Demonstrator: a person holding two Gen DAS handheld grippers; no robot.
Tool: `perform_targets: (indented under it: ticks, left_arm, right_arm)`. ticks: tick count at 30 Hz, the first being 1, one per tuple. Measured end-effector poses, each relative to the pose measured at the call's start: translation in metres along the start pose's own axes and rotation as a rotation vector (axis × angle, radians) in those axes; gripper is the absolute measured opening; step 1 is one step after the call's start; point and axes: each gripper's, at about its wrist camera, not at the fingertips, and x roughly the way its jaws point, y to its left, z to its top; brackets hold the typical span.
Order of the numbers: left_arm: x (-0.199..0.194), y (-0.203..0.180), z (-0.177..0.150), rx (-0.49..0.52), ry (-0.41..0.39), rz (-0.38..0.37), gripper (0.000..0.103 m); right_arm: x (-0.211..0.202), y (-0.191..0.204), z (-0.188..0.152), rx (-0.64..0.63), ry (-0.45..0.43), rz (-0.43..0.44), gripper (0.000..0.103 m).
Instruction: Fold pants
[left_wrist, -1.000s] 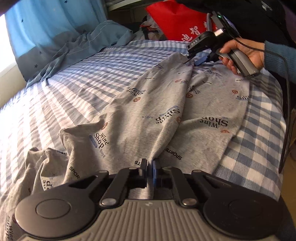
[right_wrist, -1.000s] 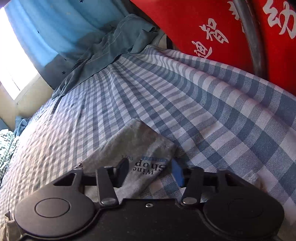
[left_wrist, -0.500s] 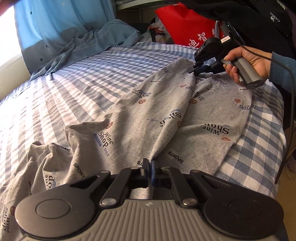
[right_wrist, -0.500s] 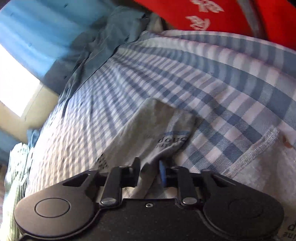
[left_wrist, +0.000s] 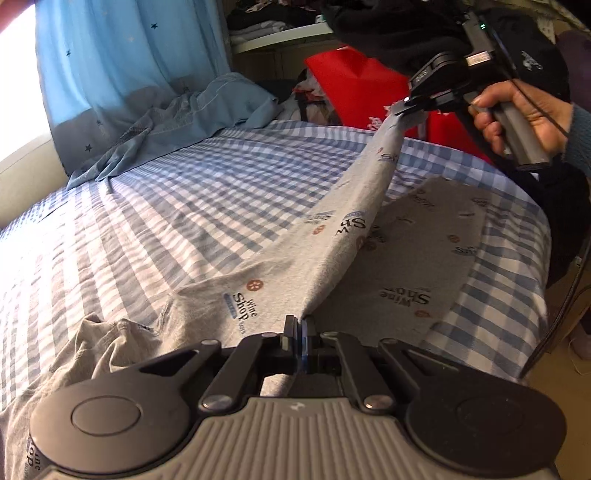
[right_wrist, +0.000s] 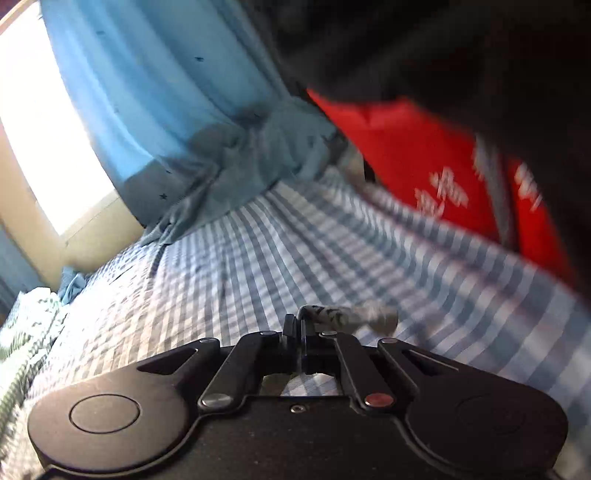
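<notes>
A: Where are the pants (left_wrist: 369, 229) right now?

B: Spread on the bed (left_wrist: 166, 206), over the checked sheet. One leg lies flat near the right edge; the other is pulled up into a taut ridge between the two tools.

A: So both have hold of it?

B: Yes. The left hand-held gripper (left_wrist: 298, 332) is clamped on the fabric at the near end, around the crotch or waist. The right hand-held gripper (left_wrist: 404, 107), held in a hand (left_wrist: 524, 114), has just been closing and now pinches the hem of the raised leg, clear above the sheet.

A: Why hold it at both ends?

B: I judge it keeps the leg straight, so it can swing over the flat leg without bunching.

A: Does the right wrist view confirm the grip?

B: It is blurred, but a scrap of grey cloth (right_wrist: 347, 315) pokes out beyond its closed jaws.

A: Any risk?

B: The waistband (left_wrist: 92, 339) is rumpled at the near left and may need smoothing.
</notes>
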Motion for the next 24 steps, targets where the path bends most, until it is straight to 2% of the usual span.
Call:
perform_targets:
  ticks: [3, 6, 9, 12, 14, 17, 19, 24]
  left_arm:
    - [0.002, -0.013, -0.009, 0.044, 0.016, -0.023, 0.001]
    - [0.012, -0.025, -0.020, 0.075, 0.055, -0.036, 0.001]
    - [0.021, -0.031, -0.031, 0.080, 0.089, -0.040, 0.001]
    - [0.023, -0.031, -0.035, 0.067, 0.097, -0.040, 0.001]
    - [0.021, -0.030, -0.035, 0.065, 0.093, -0.040, 0.001]
    - [0.021, -0.030, -0.035, 0.079, 0.096, -0.039, 0.001]
    - [0.022, -0.029, -0.034, 0.080, 0.098, -0.039, 0.001]
    - [0.024, -0.029, -0.034, 0.074, 0.100, -0.038, 0.001]
  right_arm:
    - [-0.035, -0.017, -0.020, -0.049, -0.006, -0.045, 0.001]
    - [-0.051, -0.043, -0.060, -0.079, 0.024, -0.107, 0.001]
    - [-0.053, -0.069, -0.103, -0.021, 0.079, -0.124, 0.001]
    - [-0.055, -0.080, -0.127, 0.017, 0.063, -0.113, 0.001]
    - [-0.061, -0.084, -0.135, 0.048, 0.039, -0.084, 0.008]
    - [-0.065, -0.091, -0.135, 0.087, 0.023, -0.041, 0.028]
    - [-0.066, -0.098, -0.132, 0.123, 0.023, -0.035, 0.045]
    - [-0.060, -0.126, -0.123, 0.312, 0.003, 0.000, 0.048]
